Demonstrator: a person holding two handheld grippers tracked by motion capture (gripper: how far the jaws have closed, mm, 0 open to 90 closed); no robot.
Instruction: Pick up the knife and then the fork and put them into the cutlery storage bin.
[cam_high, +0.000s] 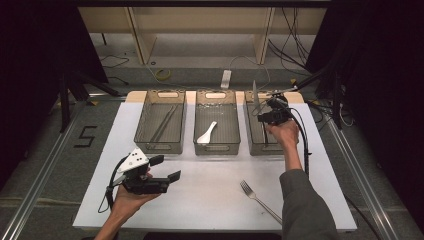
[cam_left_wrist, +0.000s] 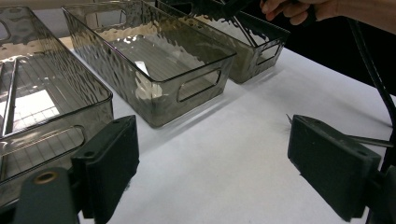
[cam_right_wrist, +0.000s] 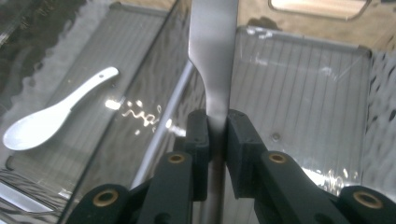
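My right gripper (cam_high: 261, 115) (cam_right_wrist: 217, 122) is shut on a table knife (cam_high: 255, 94) (cam_right_wrist: 214, 56), whose flat blade points away over the right-hand bin (cam_high: 248, 136). Below it, inside that bin, lies another long metal piece (cam_right_wrist: 161, 133). My left gripper (cam_high: 167, 168) (cam_left_wrist: 215, 154) is held above the front left of the white table (cam_high: 210, 200); its jaws stand wide apart with nothing between them. A metal fork (cam_high: 257, 197) lies on the table at the front right, and its end (cam_left_wrist: 371, 141) shows beside the left gripper's right jaw.
Three smoky clear bins stand in a row at the back. The left bin (cam_high: 160, 146) holds long metal tongs (cam_high: 162, 124); the middle bin (cam_high: 216, 149) holds a white spoon (cam_high: 207, 133) (cam_right_wrist: 51, 121). A black cable (cam_high: 304, 145) trails from the right gripper.
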